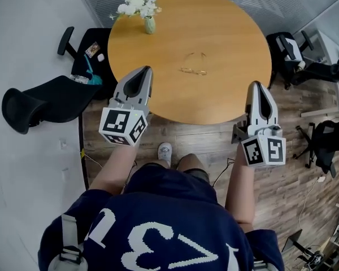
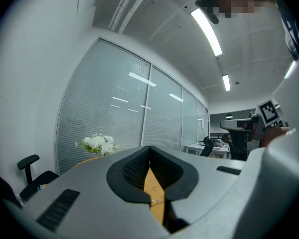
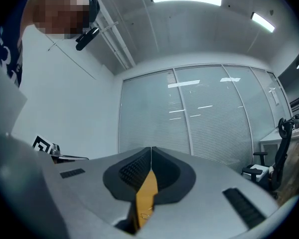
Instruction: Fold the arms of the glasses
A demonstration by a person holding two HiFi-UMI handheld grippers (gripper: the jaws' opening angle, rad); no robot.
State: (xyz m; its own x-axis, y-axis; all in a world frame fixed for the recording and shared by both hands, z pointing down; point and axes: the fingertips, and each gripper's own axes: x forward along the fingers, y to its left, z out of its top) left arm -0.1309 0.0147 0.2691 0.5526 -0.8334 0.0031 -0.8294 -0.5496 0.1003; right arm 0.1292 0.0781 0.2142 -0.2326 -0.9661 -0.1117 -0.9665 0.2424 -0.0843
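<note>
A pair of thin-framed glasses (image 1: 194, 65) lies with its arms spread on the round wooden table (image 1: 158, 95), a little right of centre. My left gripper (image 1: 147, 69) hovers over the table's near left edge, shut and empty. Level with the table's near right edge, my right gripper (image 1: 255, 84) is also shut with nothing in it. Both point toward the table, well short of the glasses. In the left gripper view the glasses (image 2: 156, 201) show small through the slit between the closed jaws; in the right gripper view the glasses (image 3: 143, 216) appear the same way.
A vase of white flowers (image 1: 140, 7) stands at the table's far left. Black office chairs sit left (image 1: 42, 101) and right (image 1: 291, 52) of the table. The floor is wood planks. A glass wall with blinds lies beyond the table.
</note>
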